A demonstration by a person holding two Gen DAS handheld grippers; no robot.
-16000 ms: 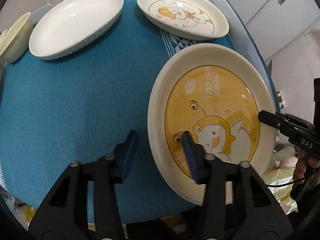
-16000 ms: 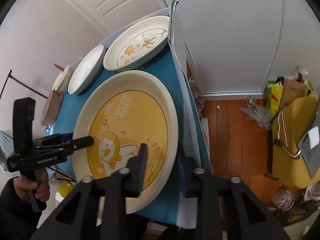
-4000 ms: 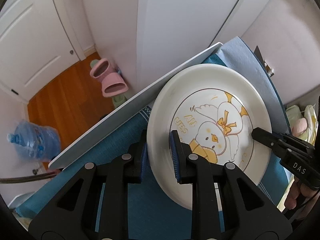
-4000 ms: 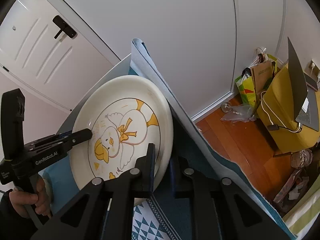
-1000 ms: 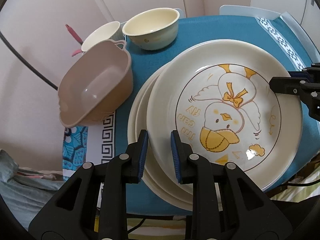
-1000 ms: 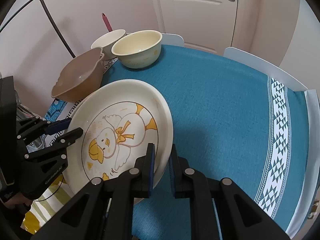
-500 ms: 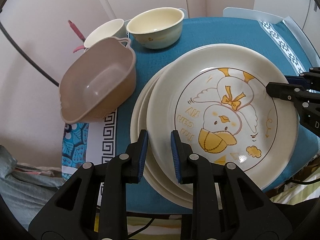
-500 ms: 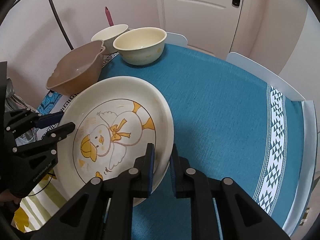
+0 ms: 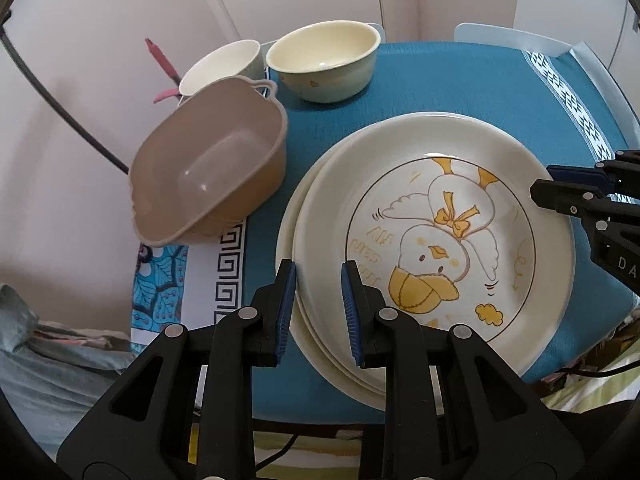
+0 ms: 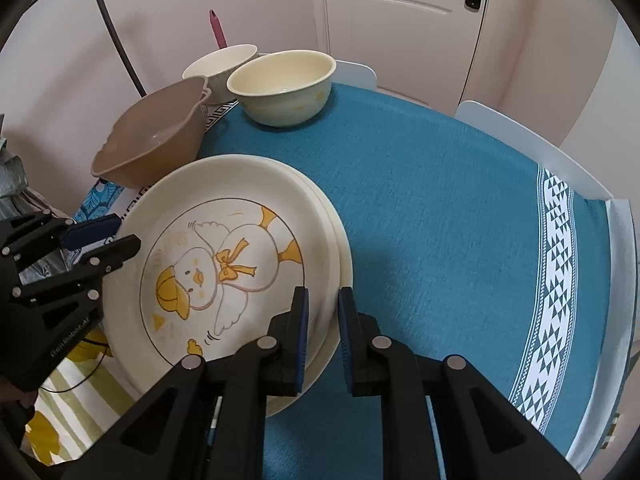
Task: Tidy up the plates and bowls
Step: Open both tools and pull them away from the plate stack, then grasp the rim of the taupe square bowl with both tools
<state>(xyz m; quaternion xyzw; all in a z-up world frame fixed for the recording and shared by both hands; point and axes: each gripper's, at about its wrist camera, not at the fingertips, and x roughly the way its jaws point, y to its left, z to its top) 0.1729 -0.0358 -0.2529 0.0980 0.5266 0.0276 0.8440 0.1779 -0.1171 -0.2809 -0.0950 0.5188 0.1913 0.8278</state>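
On the counter (image 10: 440, 208), the duck plate (image 9: 432, 240) has been brought onto the plate stack (image 9: 290, 240); left gripper (image 9: 319, 312) and right gripper (image 10: 322, 334) jaws remain pinched on its rim, release outstanding.

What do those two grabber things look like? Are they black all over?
Mostly black. The left gripper and the right gripper each have two chunky black plastic arms with triangle cut-outs and round silver screws. Their fingers wear ribbed blue pads on the inside. White letters are printed on the side of each, only partly readable. A thin dark cable hangs below the left one.
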